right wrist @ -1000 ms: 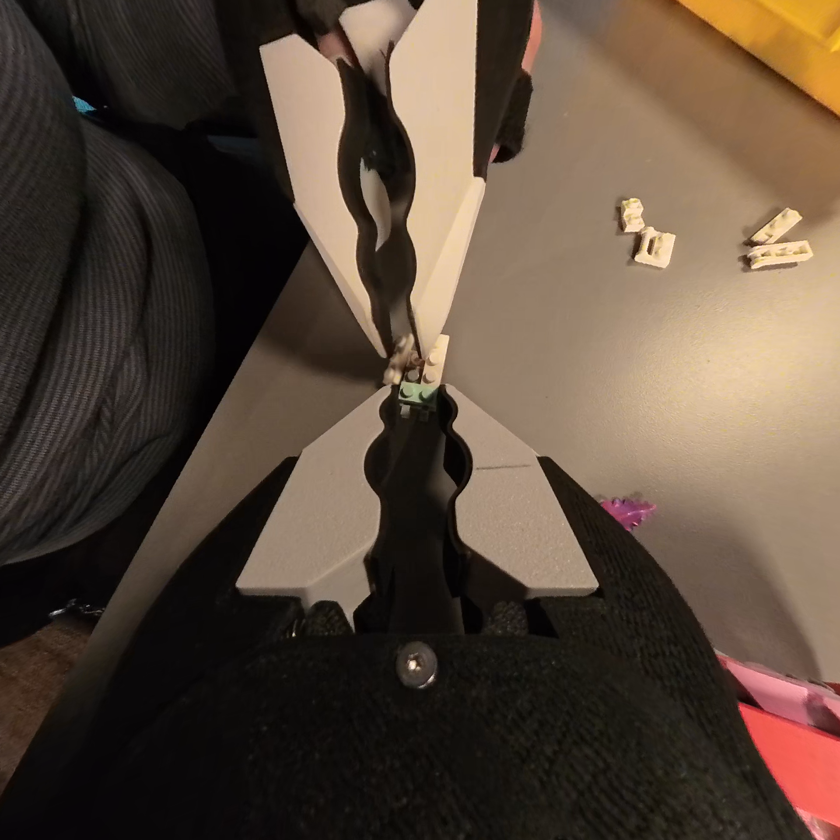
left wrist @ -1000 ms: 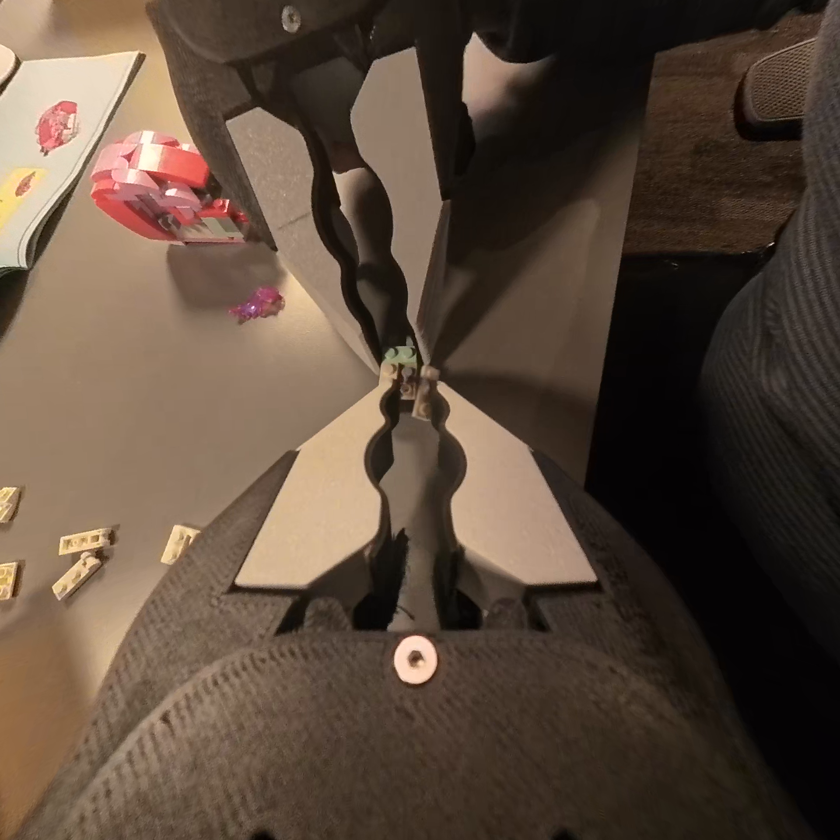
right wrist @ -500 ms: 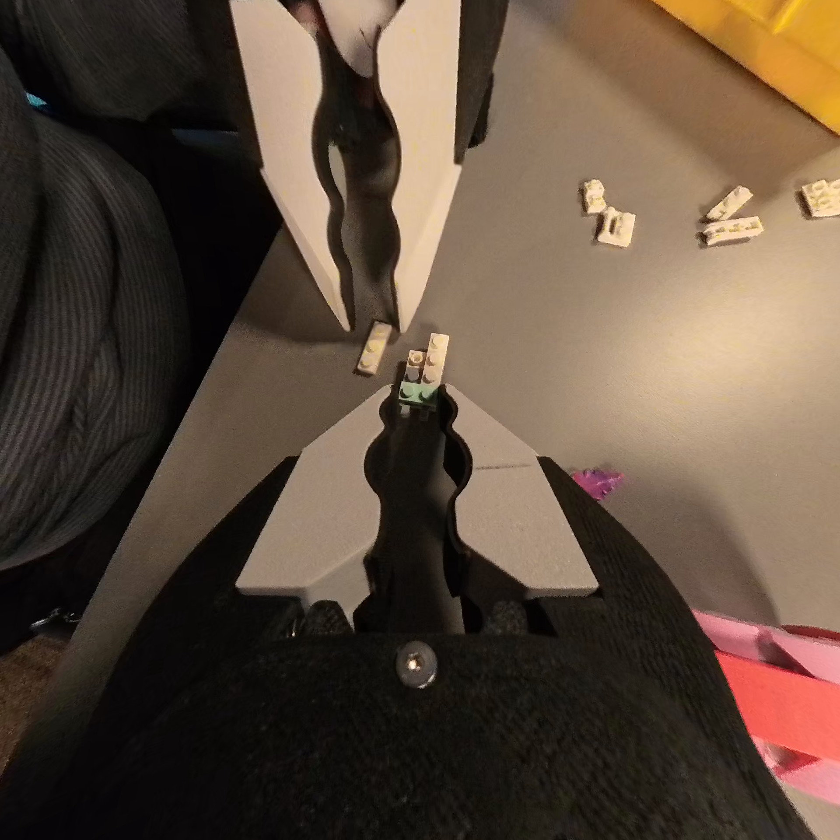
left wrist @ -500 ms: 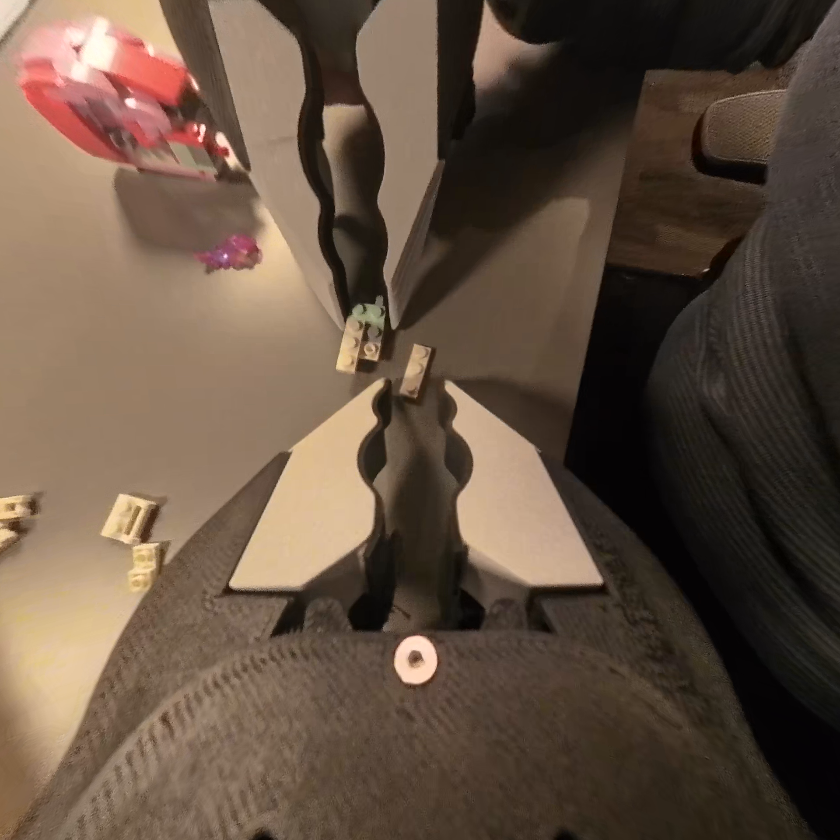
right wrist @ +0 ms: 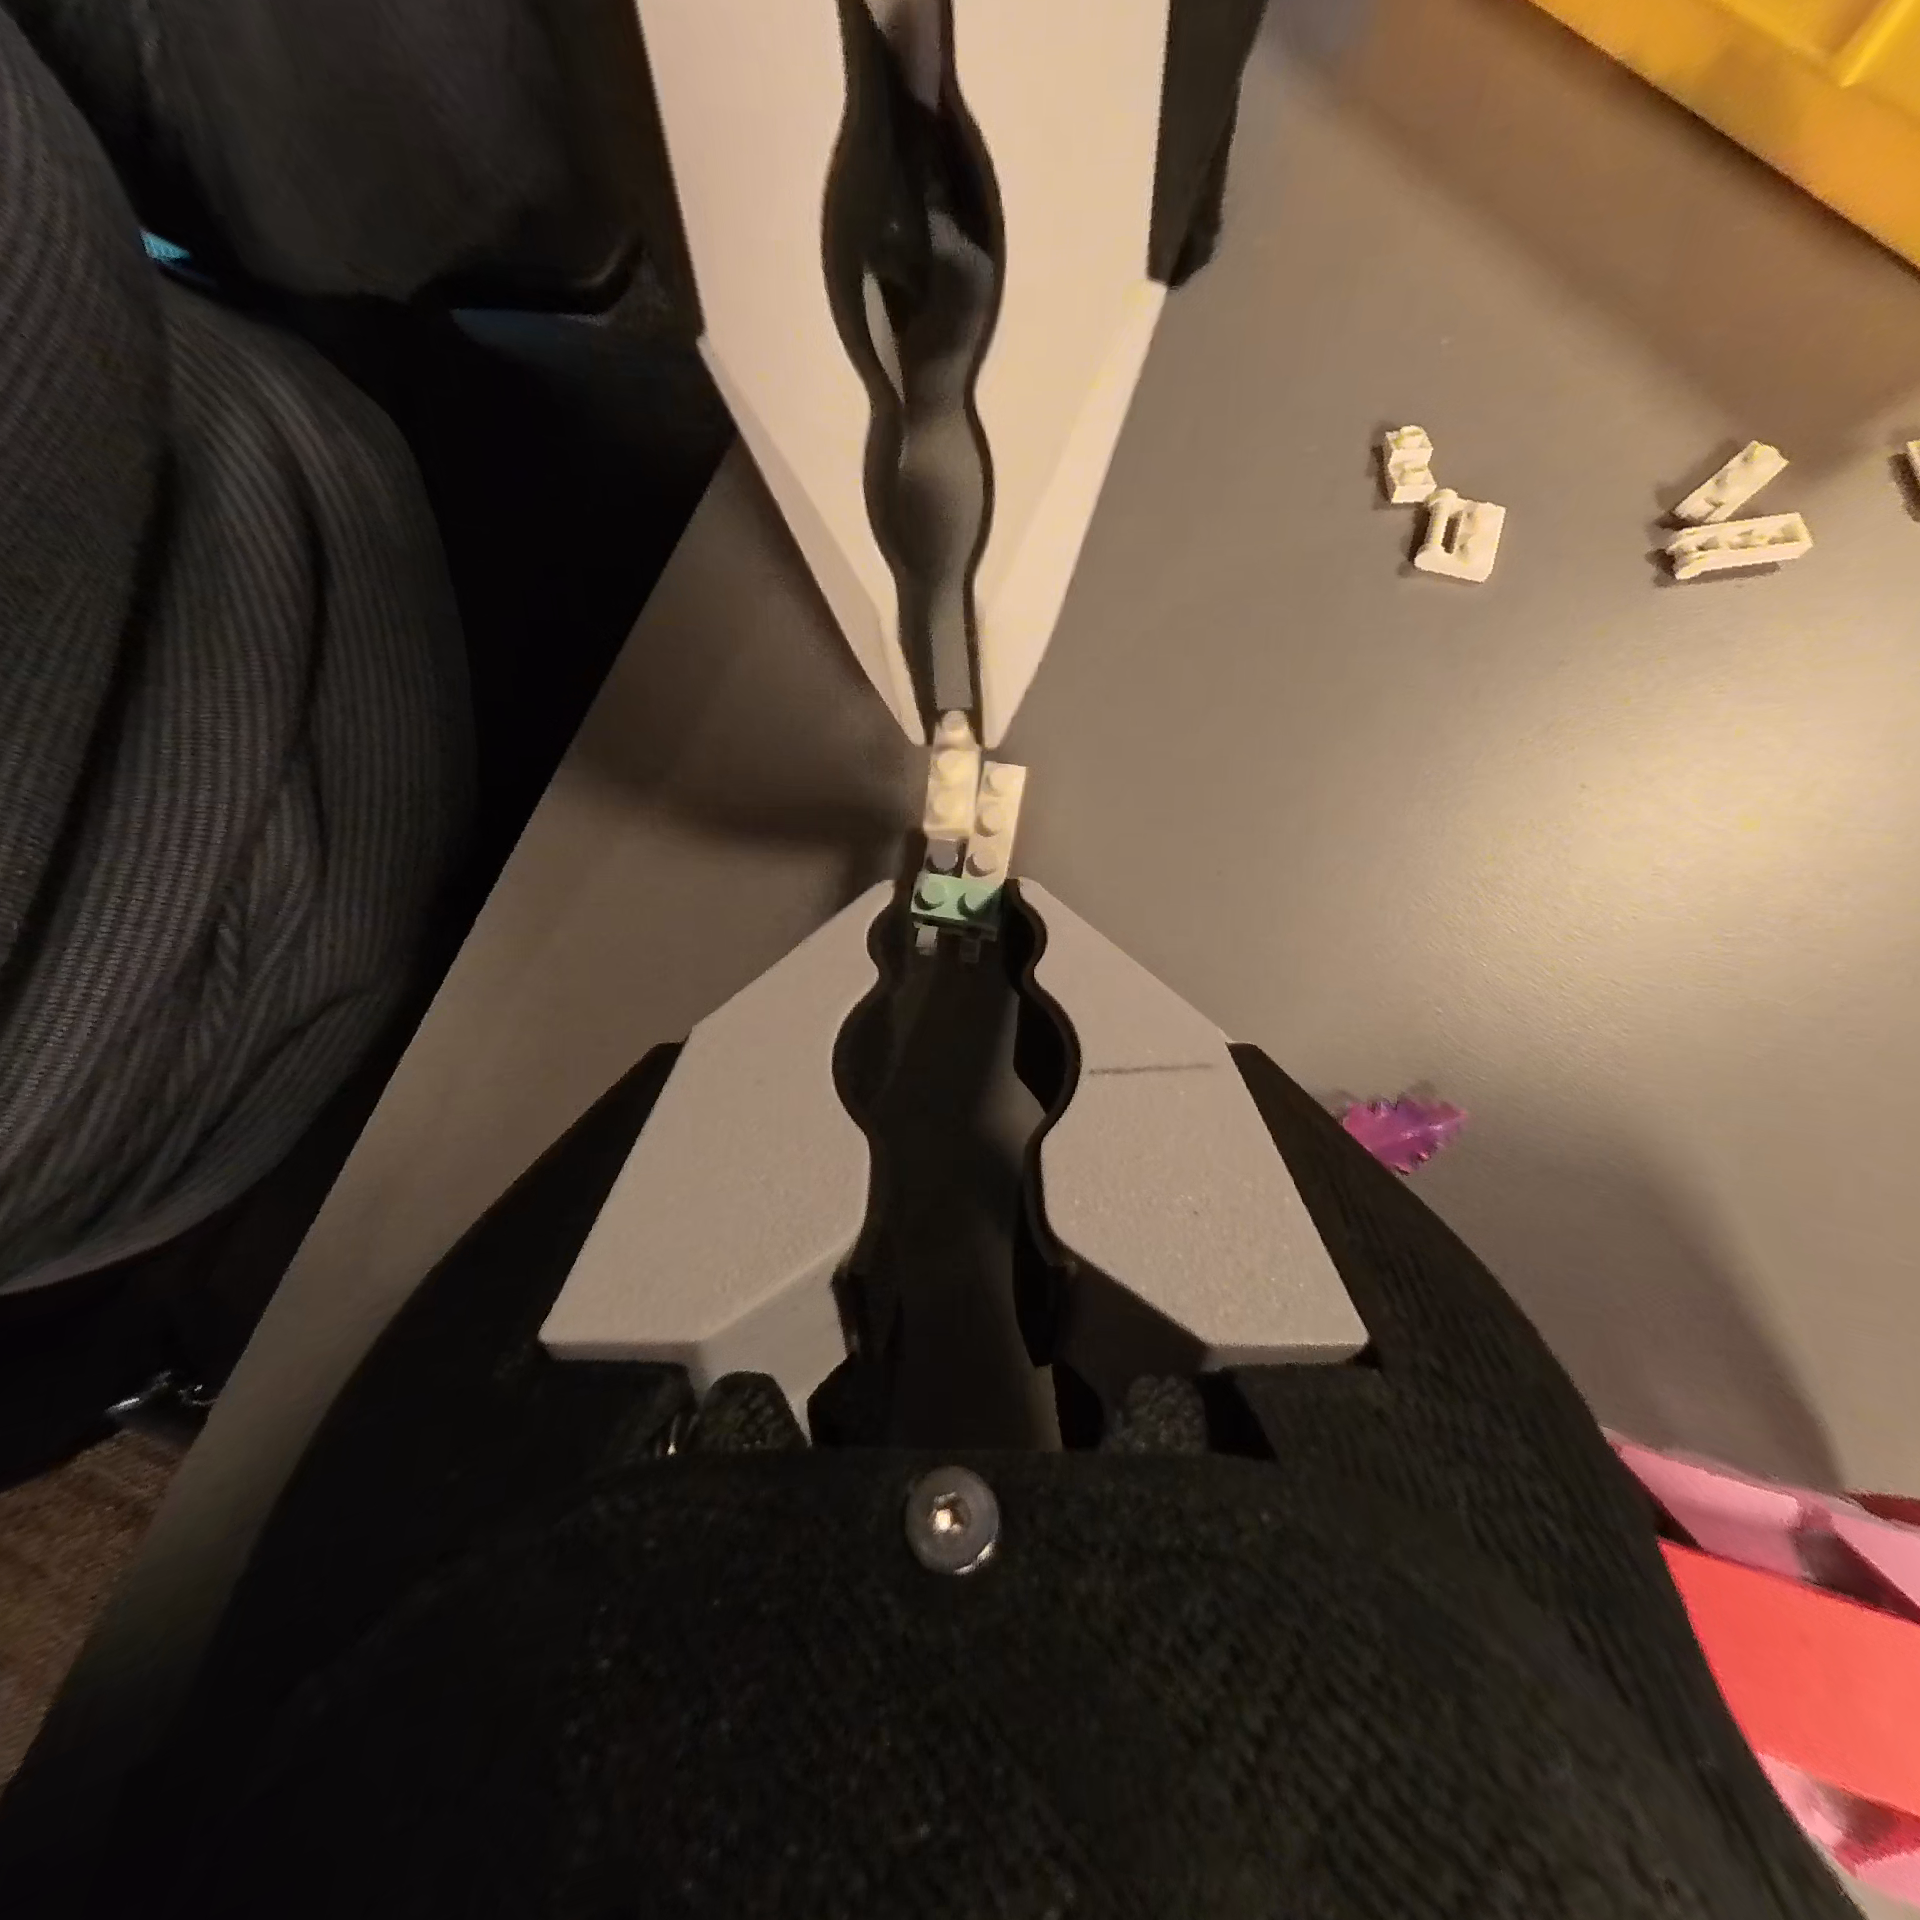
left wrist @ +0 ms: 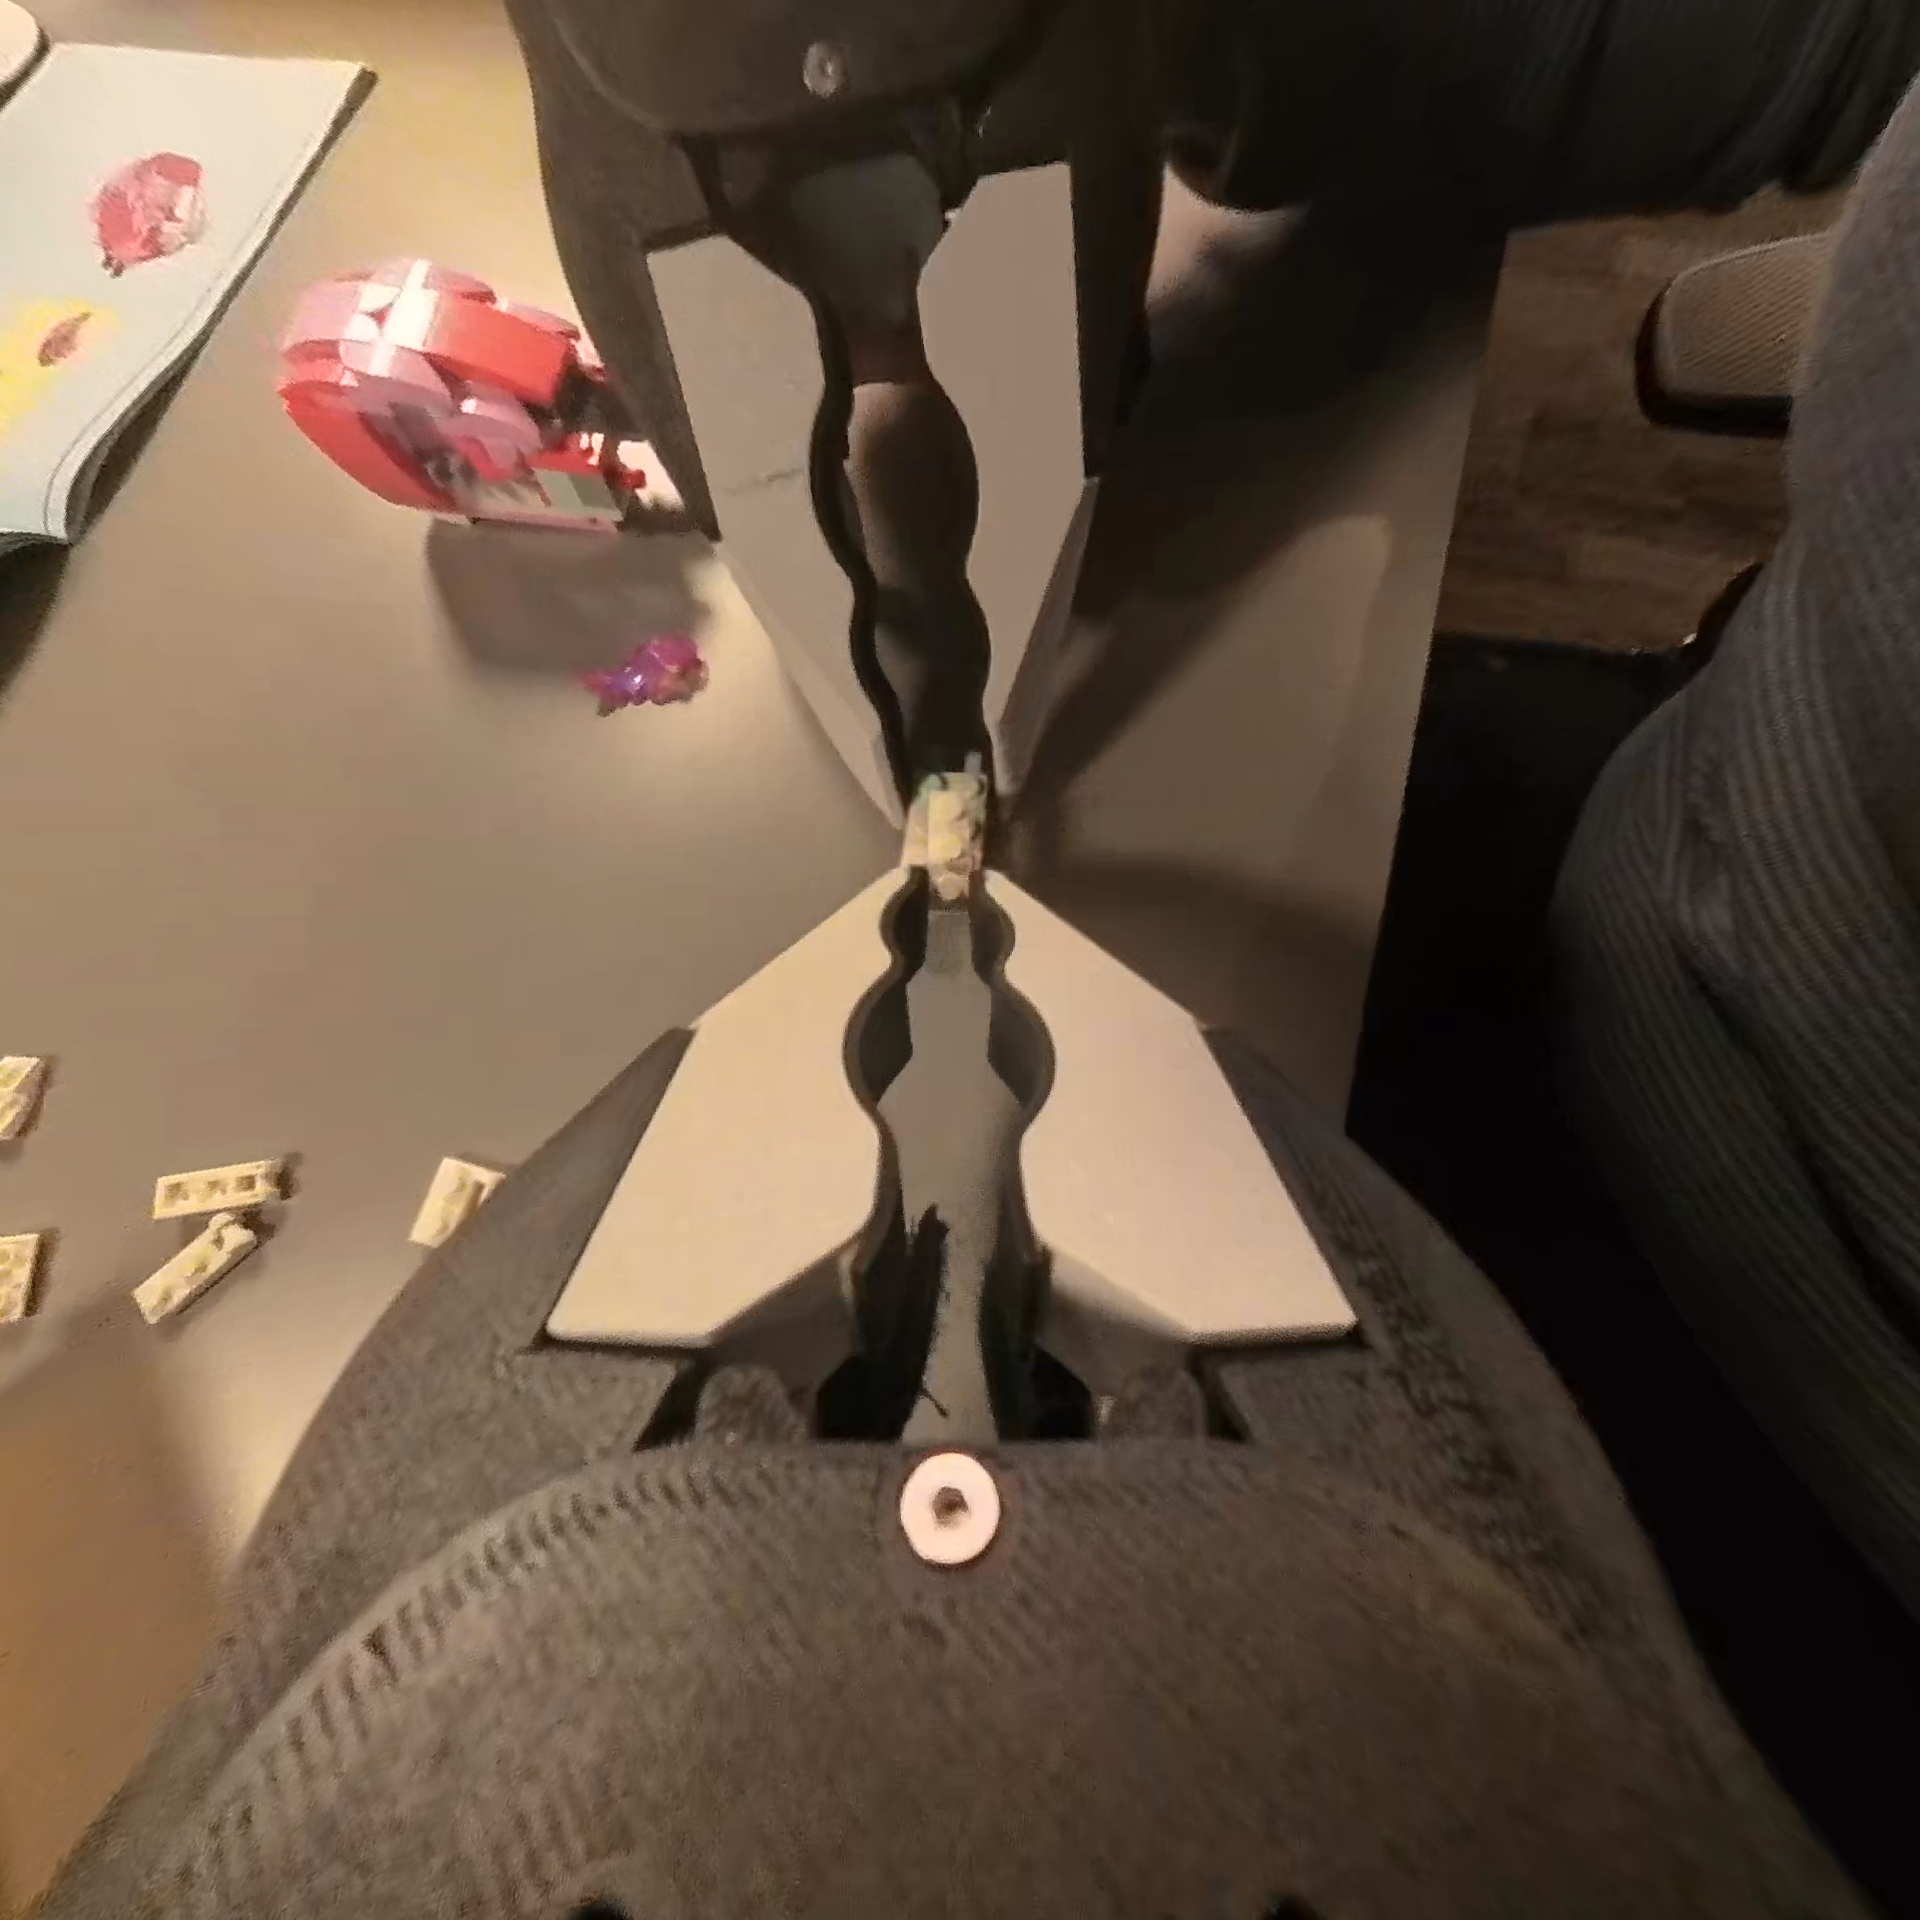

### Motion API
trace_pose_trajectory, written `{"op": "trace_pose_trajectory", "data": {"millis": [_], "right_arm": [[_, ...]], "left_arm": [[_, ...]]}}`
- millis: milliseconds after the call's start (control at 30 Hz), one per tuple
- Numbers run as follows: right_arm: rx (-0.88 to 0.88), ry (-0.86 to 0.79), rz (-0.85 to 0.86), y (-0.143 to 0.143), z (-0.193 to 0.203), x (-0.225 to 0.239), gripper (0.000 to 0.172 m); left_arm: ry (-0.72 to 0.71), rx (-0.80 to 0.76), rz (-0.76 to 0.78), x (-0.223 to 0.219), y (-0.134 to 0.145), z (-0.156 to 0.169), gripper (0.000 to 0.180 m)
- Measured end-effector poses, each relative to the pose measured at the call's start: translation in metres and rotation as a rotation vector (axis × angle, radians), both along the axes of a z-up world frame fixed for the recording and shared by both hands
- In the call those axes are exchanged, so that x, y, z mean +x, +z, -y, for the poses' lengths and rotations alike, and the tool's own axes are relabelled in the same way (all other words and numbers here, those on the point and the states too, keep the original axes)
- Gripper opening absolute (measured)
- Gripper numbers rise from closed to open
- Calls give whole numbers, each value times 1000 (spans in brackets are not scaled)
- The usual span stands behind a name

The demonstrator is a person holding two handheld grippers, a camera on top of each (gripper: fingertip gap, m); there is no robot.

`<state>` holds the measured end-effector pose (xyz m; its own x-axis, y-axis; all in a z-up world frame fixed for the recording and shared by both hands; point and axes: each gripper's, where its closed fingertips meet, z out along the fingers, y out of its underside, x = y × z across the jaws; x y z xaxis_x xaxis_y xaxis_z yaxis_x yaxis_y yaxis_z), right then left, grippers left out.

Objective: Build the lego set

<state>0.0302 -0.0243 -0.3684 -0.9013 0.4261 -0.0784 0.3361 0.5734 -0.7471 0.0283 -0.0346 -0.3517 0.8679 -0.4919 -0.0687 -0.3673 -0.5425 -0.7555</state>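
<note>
My right gripper [right wrist: 958,909] is shut on a small brick assembly: a green brick [right wrist: 956,899] with a cream plate [right wrist: 1000,810] sticking out forward. My left gripper [left wrist: 943,883] faces it tip to tip, above the grey table near its edge. It is shut on the end of a narrow cream plate [right wrist: 951,790], which lies on the assembly beside the other plate. In the left wrist view the plates [left wrist: 940,847] are blurred between the two pairs of tips, with the right gripper [left wrist: 951,790] beyond. The left gripper also shows in the right wrist view [right wrist: 951,727].
A red and pink brick model [left wrist: 447,405] and a booklet [left wrist: 156,239] lie at the far left. A purple piece [left wrist: 649,670] and several loose cream pieces [left wrist: 218,1195] lie on the table. A yellow bin [right wrist: 1766,104] stands at the back. A person's striped clothing [right wrist: 208,727] is beyond the table edge [left wrist: 1403,727]. Both grippers' tips are close together, under 4 cm apart. My right gripper's tips are some 7 cm from the purple piece [left wrist: 649,670].
Half a second ago the grippers were apart, my left jaws wider, with the cream plate at their tips. They have now closed on it and brought it back onto the assembly.
</note>
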Motion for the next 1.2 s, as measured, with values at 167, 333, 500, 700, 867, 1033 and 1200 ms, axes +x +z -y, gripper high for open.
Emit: {"op": "trace_pose_trajectory", "data": {"millis": [167, 333, 500, 700, 867, 1033, 1200], "right_arm": [[-3, 6, 4, 0, 1, 1, 16], [-3, 2, 5, 0, 1, 1, 16], [-4, 1, 8, 0, 1, 1, 16], [-7, 0, 11, 0, 1, 1, 16], [-12, -2, 16, 0, 1, 1, 16], [-21, -13, 26, 0, 1, 0, 16], [-30, -77, 40, 1, -5, -8, 16]], "left_arm": [[-62, -73, -58, 5, -11, 1, 7], [-62, -91, -85, 2, -10, -1, 7], [-55, -102, -118, 0, -11, -1, 7], [-39, -101, -134, -1, -11, -2, 10], [-32, -98, -133, 0, -12, -3, 12], [0, -78, -148, -3, -9, -3, 21], [44, 96, -194, 1, 2, -8, 33]]}}
